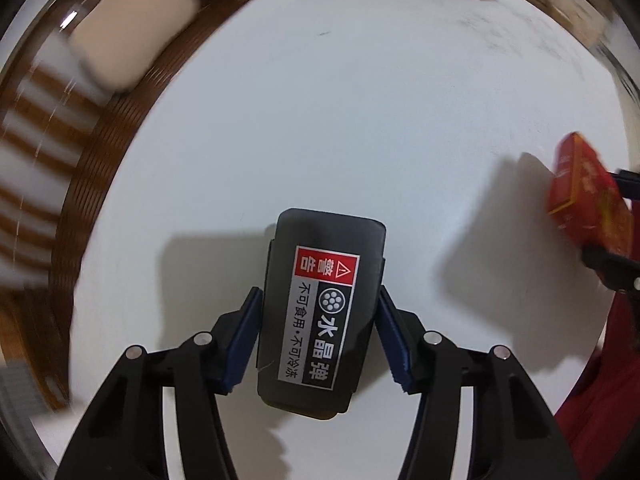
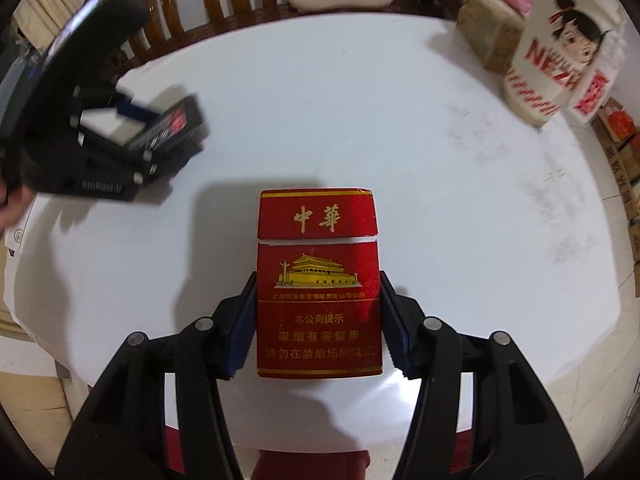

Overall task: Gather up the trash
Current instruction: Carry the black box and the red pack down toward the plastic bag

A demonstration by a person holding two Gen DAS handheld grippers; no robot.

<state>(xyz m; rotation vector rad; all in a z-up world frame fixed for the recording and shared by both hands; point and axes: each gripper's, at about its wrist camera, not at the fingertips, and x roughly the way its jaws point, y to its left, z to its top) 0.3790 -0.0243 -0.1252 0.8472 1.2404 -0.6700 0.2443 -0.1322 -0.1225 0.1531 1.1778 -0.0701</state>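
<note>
Left wrist: fingers [image 1: 256, 344] clamp black box [image 1: 320, 308]; right fingers [image 2: 244, 328] clamp red pack [image 2: 318, 284].

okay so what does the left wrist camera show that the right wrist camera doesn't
Only the left wrist view shows the black box's warning label head-on, clamped in the left hand-held gripper. Only the right wrist view shows the red cigarette pack's front, clamped in the right hand-held gripper, and the cartoon-printed bag. Both show the white round table, the wooden chair and both grasped items.
</note>
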